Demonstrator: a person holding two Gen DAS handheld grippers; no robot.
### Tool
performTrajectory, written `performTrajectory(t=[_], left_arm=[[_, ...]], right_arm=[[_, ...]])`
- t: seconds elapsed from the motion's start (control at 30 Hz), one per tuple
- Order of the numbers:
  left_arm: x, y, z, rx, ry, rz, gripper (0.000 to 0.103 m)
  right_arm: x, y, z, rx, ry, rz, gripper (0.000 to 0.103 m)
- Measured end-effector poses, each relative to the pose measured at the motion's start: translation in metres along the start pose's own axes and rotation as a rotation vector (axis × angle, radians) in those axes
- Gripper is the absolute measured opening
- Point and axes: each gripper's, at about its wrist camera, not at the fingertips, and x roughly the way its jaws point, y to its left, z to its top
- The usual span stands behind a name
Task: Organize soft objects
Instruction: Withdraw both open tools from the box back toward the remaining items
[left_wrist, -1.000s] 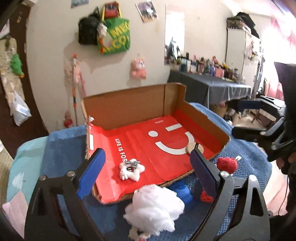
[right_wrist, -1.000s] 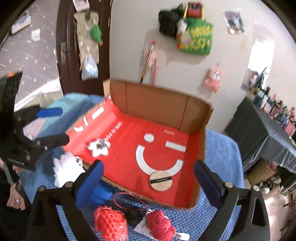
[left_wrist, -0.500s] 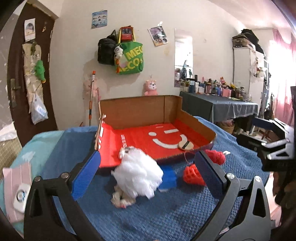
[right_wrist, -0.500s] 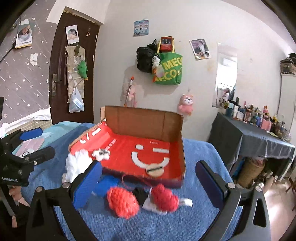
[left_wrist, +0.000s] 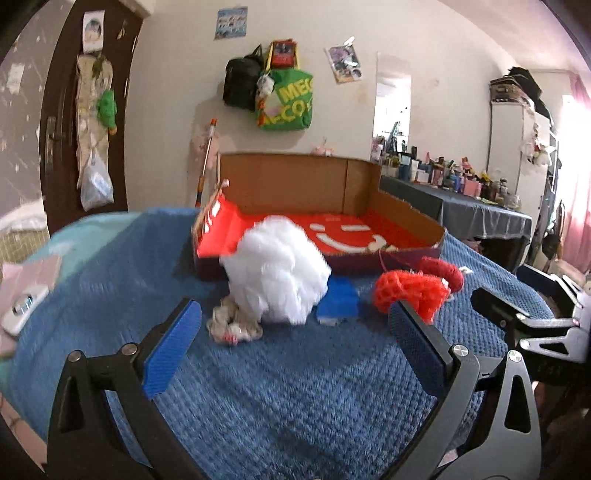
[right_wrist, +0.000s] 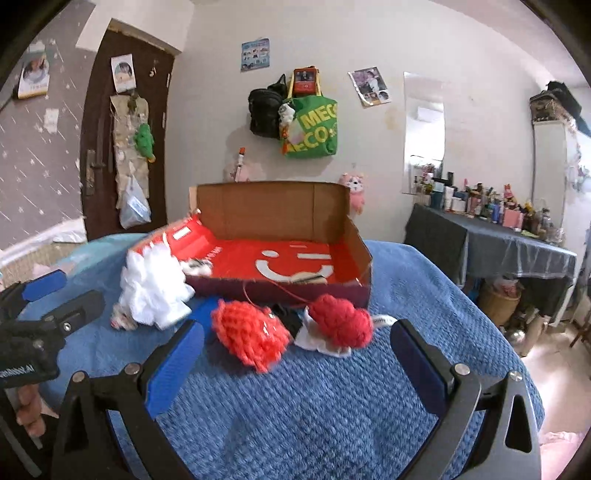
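1. I am holding my left gripper (left_wrist: 295, 328) low over the blue knitted bedspread (left_wrist: 295, 398), its jaws spread wide with nothing between them; they have just been opening.
2. My right gripper (right_wrist: 297, 345) is also standing wide apart and empty, aimed at the red pieces.
3. Just ahead of the left gripper, the fluffy white plush (left_wrist: 280, 269) is lying on the bedspread, touching the box front. I am judging it light and squashy, so I would pinch deep into its bulk, not the loose fluff.
4. The small crumpled white-and-red scrap (left_wrist: 234, 325) beside it is looking flimsy.
5. The two red crocheted pieces (right_wrist: 255, 336) are lying ahead of the right gripper, joined by a thin red cord; I am expecting it to drag or snag.
6. A blue sponge-like block (left_wrist: 339, 301) is sitting between the plush and the red pieces.
7. Beyond, the shallow cardboard box with the red smiley floor (right_wrist: 354, 236) is offering open room; its low front wall needs clearing, its back wall is taller.
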Motion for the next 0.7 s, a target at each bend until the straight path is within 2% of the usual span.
performTrajectory(t=[0.33,0.47,0.7], left_arm=[[0.014,0.000,-0.021,0.011,0.065,0.013,0.103],[0.017,0.001,-0.023,0.000,0.082,0.006,0.103],[0.019,0.002,-0.024,0.003,0.089,0.011,0.103]], right_arm=[[0.015,-0.001,-0.035,0.045,0.090,0.013,0.103],[0.017,0.006,-0.040,0.011,0.095,0.005,0.103],[0.022,0.006,-0.044,0.027,0.118,0.024,0.103]])
